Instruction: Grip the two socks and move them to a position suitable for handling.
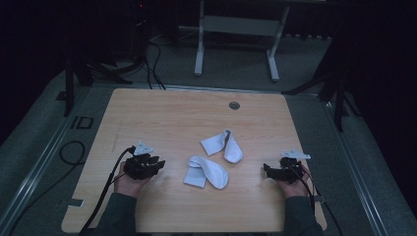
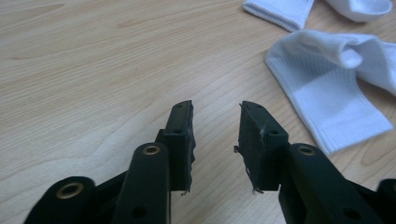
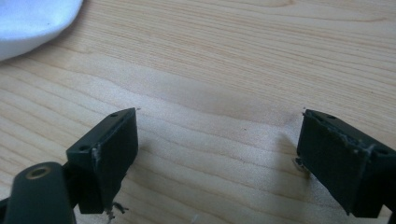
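The left gripper (image 1: 156,162) rests low over the tabletop (image 1: 162,113) with its jaws partly apart and nothing between them; in the left gripper view the gap shows bare wood. The near white sock (image 1: 206,170) lies just ahead of it and off to its right, cuff end towards the person, and is not touched. The right gripper (image 1: 267,170) sits on the other side of that sock, jaws spread wide over bare wood and holding nothing; in the right gripper view the sock's rounded toe (image 3: 32,18) lies ahead and to the left of its jaws. A second white sock (image 1: 222,144) lies beyond the first, close to it, though I cannot tell whether they touch. This looks like the approach step before a first grasp, likely to pair or fold the socks. The next move calls for the left gripper to slide forward and right to the ribbed cuff (image 2: 327,105), bring one jaw under the edge, and close on the fabric.
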